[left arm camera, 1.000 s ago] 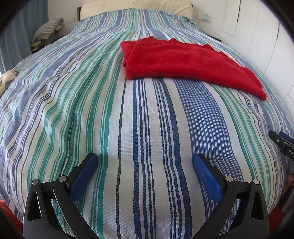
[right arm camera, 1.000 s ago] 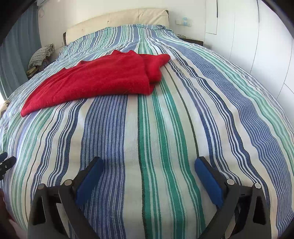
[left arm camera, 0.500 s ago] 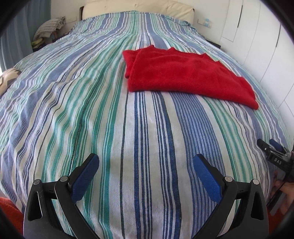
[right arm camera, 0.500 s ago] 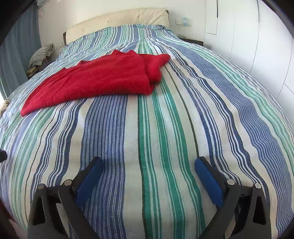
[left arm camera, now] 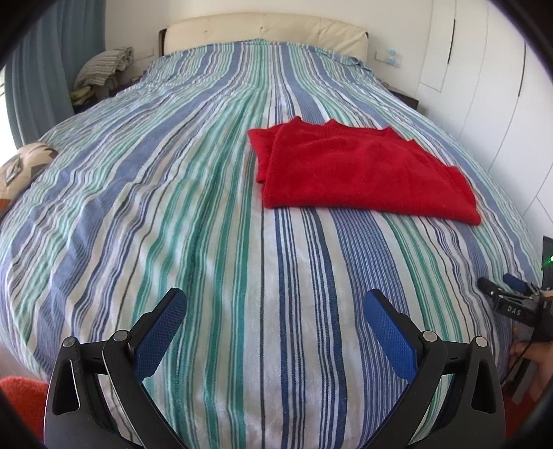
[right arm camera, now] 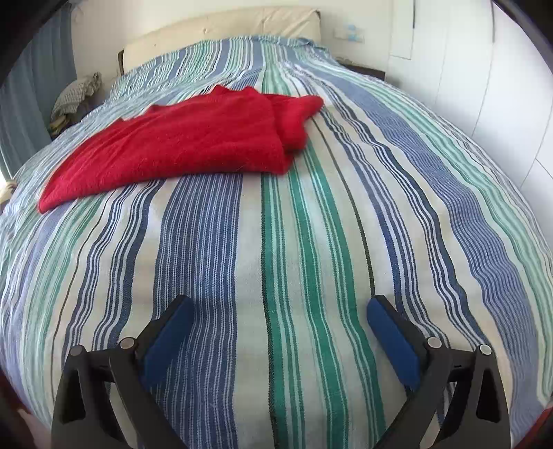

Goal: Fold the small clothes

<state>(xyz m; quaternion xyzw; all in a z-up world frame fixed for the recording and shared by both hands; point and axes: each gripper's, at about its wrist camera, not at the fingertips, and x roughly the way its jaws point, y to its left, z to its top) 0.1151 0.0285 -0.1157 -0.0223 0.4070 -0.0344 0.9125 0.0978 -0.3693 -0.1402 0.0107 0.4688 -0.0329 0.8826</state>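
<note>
A red knitted garment [left arm camera: 359,172] lies folded flat on the striped bedspread [left arm camera: 172,207], ahead and to the right in the left wrist view. In the right wrist view the garment [right arm camera: 186,141] lies ahead and to the left on the bedspread [right arm camera: 380,207]. My left gripper [left arm camera: 274,304] is open and empty, well short of the garment near the foot of the bed. My right gripper [right arm camera: 280,311] is open and empty, also near the foot. The right gripper shows at the right edge of the left wrist view [left arm camera: 504,297].
A cream headboard [left arm camera: 262,31] stands at the far end. White wardrobe doors [left arm camera: 484,86] run along the right. A heap of cloth [left arm camera: 103,65] sits at the far left by a blue curtain [left arm camera: 52,69]. A patterned cushion [left arm camera: 20,165] lies at the left edge.
The left gripper has drawn back and risen, so the garment looks farther and more of the bed shows. The right gripper has barely moved. Both stay open.
</note>
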